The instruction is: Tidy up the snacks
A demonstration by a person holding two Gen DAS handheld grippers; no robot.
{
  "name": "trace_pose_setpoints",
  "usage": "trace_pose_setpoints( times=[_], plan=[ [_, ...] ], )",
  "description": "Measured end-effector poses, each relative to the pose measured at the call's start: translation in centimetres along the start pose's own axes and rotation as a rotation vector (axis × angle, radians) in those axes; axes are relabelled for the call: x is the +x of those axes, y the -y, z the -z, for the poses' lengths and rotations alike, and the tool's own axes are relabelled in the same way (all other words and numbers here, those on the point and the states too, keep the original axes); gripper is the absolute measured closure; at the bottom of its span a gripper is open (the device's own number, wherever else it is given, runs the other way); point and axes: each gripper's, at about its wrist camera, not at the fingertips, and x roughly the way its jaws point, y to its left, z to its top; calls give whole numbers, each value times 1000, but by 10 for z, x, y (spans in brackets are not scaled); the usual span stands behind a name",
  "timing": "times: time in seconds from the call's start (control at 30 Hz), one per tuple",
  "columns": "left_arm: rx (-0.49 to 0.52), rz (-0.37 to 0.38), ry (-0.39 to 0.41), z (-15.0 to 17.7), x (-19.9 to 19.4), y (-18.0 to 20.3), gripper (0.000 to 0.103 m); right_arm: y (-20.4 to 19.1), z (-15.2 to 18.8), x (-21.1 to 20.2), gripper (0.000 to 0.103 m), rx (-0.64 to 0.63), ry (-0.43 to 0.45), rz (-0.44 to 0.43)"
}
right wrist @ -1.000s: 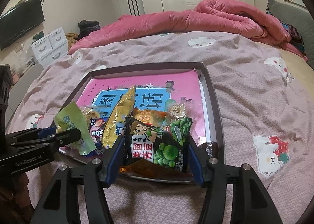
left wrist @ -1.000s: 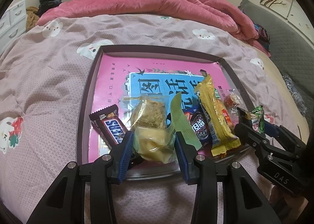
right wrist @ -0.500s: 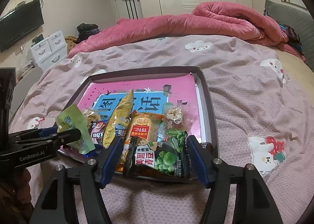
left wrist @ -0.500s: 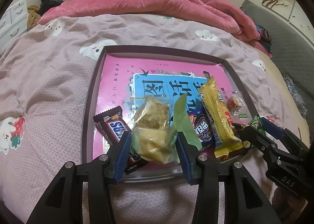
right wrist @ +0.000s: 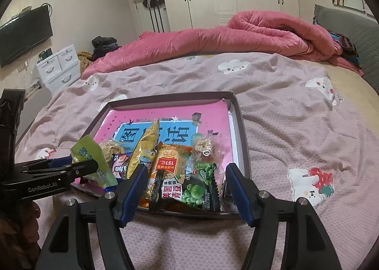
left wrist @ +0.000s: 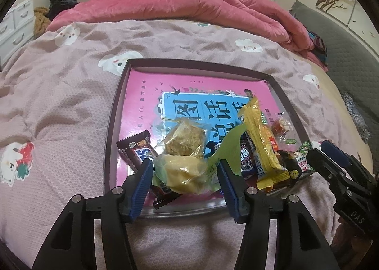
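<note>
A dark-rimmed tray [left wrist: 111, 128] with a pink lining lies on the bed and holds several snacks at its near edge. My left gripper [left wrist: 184, 173] is open around a clear yellow-green packet [left wrist: 187, 173] that lies in the tray. Beside it are a Snickers bar [left wrist: 139, 154], a wrapped cake [left wrist: 187, 139] and a long yellow packet [left wrist: 263, 142]. My right gripper [right wrist: 184, 182] is open, with a green pea packet [right wrist: 189, 191] between its fingers at the tray's [right wrist: 241, 128] near rim. An orange packet [right wrist: 170, 158] lies behind it.
The tray rests on a soft pink patterned bedsheet [left wrist: 59, 104]. A rolled red quilt [right wrist: 236, 35] lies at the far side of the bed. A grey headboard [right wrist: 343, 28] stands at the right, white drawers [right wrist: 59, 66] at the left. Each gripper shows in the other's view.
Both grippers have pulled back towards the near edge of the tray. The pea packet, held up a second ago, now lies flat between the right fingers, which have spread wider.
</note>
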Motion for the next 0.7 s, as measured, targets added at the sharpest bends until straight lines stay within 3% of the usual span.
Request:
trace_pose_setpoints(
  times=[0.23,0.7],
  plan=[
    [3,-3,28,-3,-12,1,45,1,-1,-8,31,2,28,17],
    [-5,-3,87,-9,-43,-2,34,-2,-3,-33,22,2,92,44]
  ],
)
